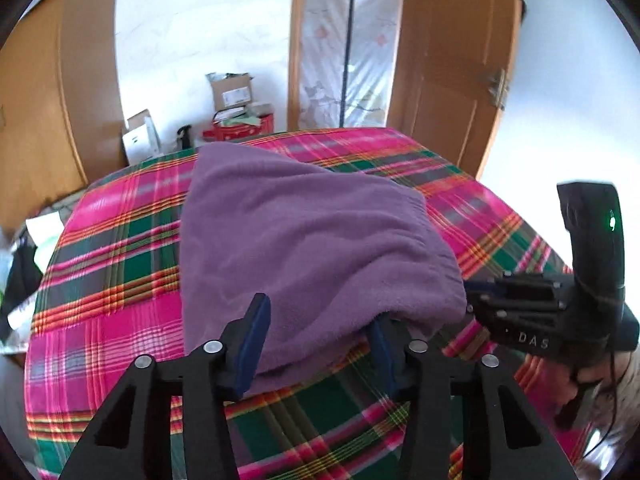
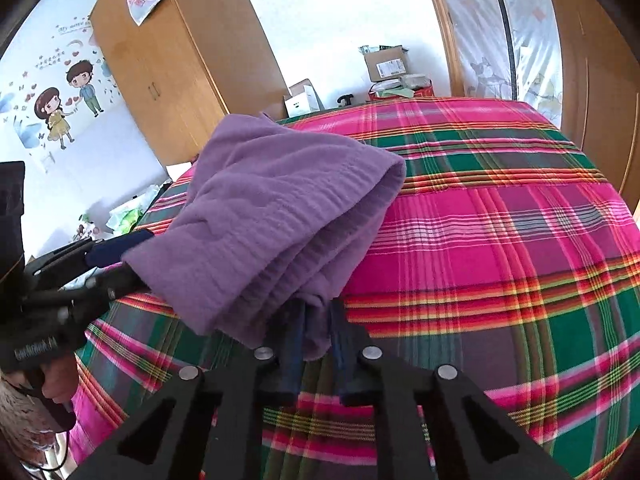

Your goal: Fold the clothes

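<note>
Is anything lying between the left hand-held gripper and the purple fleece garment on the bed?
Nothing visible: the left hand-held gripper stands open around the purple fleece garment's near edge on the plaid bedspread.

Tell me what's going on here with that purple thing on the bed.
A person is folding a purple fleece garment on a bed with a plaid sheet, holding a gripper in each hand. The right gripper is shut on the near edge of the cloth, lifting it. The left gripper is open, its fingers either side of another part of that edge.
</note>
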Available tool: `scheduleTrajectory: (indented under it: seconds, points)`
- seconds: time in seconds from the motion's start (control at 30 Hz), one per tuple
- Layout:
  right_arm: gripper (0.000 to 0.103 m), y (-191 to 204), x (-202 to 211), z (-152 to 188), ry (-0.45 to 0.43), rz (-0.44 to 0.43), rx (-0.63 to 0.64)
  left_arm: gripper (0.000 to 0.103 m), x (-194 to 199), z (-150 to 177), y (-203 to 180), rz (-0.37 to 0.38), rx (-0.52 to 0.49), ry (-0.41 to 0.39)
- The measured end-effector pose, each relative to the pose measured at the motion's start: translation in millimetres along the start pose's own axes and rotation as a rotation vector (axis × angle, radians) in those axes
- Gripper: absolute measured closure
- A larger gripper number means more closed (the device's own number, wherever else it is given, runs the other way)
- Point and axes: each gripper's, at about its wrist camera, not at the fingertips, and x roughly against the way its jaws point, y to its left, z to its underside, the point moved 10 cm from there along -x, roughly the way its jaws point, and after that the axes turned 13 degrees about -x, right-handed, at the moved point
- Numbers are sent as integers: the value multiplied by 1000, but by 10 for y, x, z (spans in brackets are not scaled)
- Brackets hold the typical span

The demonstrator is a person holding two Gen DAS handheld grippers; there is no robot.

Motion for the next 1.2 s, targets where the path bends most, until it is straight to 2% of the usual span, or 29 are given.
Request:
scheduleTrajectory:
  seconds: [0.17,0.23,0.3,0.33,0.57,0.63,0.67,0.73,0.9,1.2]
  points:
    - [91,-32,-34,-16,9,-18,-42,55,23,-89,128,-32,28,-17]
    - [78,-49,-11,44,14,-7,-56,55,-5,-98,151,-34,28,-12]
    - [60,-95,-52,50,28,13,-76,55,-44,-96,165,-37,17,-1]
    - [59,-113,-70,54,34,18,-86,55,-61,-99,173,-37,15,2]
    - [59,14,-220,-22,71,-33,-116,57,-157,-133,268,-18,59,22]
    - [73,85,-259,-51,70,-45,-110,67,-190,-134,269,0,70,33]
    - [77,120,-278,-66,69,-51,-107,69,-197,-141,266,5,72,35]
    - [82,186,-301,-99,63,-62,-102,81,-187,-160,262,4,69,32]
    - [85,205,53,-311,-73,-55,-85,91,-81,-223,319,2,107,-2]
    - [86,276,667,-692,-250,-16,-20,94,280,-384,532,-61,170,-103]
